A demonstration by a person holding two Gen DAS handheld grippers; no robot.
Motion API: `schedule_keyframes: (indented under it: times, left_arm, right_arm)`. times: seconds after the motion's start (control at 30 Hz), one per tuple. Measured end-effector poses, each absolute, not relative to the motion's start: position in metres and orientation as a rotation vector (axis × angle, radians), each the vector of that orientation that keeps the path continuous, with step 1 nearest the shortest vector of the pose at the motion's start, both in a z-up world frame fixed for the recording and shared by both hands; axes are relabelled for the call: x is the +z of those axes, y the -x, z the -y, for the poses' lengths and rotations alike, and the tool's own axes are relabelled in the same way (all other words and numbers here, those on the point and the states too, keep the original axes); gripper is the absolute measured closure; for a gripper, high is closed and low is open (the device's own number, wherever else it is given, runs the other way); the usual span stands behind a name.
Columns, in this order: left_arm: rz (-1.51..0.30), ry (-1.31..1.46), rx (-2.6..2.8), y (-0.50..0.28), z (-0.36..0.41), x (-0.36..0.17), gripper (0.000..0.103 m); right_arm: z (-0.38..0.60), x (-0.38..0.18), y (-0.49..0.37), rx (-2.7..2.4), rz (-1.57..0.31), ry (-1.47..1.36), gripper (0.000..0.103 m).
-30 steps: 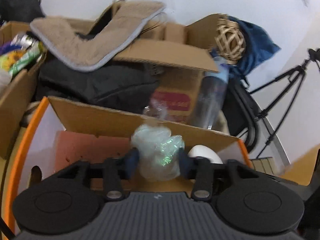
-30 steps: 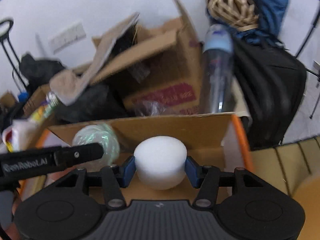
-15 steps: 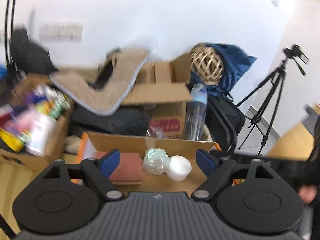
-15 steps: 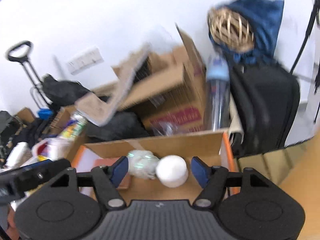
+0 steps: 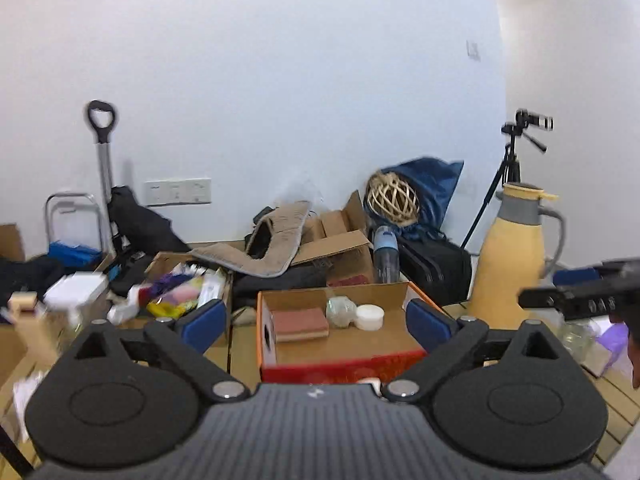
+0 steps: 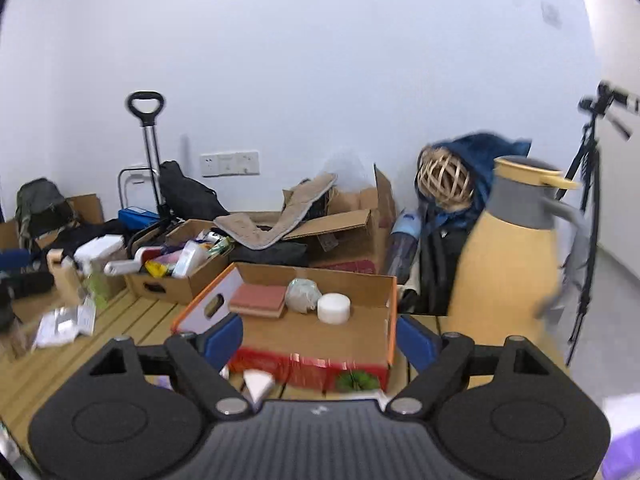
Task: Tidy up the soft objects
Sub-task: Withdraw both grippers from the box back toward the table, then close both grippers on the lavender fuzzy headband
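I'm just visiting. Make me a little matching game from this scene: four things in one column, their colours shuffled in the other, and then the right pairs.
Things:
1. round foam puck
2. sponge block
3. tall jug
4. woven ball

Colours:
A. yellow with a grey collar
B. white
C. pale tan wicker
D. reddish brown

Pairs: 1-B, 2-D, 3-A, 4-C

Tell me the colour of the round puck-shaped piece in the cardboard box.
White. The round piece shows best in the right wrist view, beside the crumpled ball.
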State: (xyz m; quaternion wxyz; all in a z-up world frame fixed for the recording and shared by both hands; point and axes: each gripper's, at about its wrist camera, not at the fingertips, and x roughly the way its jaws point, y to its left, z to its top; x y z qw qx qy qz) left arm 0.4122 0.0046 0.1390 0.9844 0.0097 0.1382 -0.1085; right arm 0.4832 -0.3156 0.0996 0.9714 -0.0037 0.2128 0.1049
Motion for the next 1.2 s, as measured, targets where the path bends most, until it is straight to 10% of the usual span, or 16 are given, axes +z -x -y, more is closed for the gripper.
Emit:
schedule_keyframes:
  times: [0.4, 0.9, 1.2]
  left_arm:
    - [-0.197, -0.035, -0.176, -0.238, -0.030, 0.054, 0.000]
    - [-0.418, 0.112, -0.170, -0.349, -0.023, 0.003, 0.001]
    - [-0.531, 0.307, -0.155, -0.444, -0.055, -0.031, 0.055]
  right_arm:
    - [0.316, 0.017, -0.271, 0.316, -0.317, -0.089, 0.005]
    - [0.278, -0.033, -0.349, 0.252, -0.451, -0.044, 0.018]
    - [0.233, -0.050, -0.445, 0.381, -0.524, -0.096, 0.044]
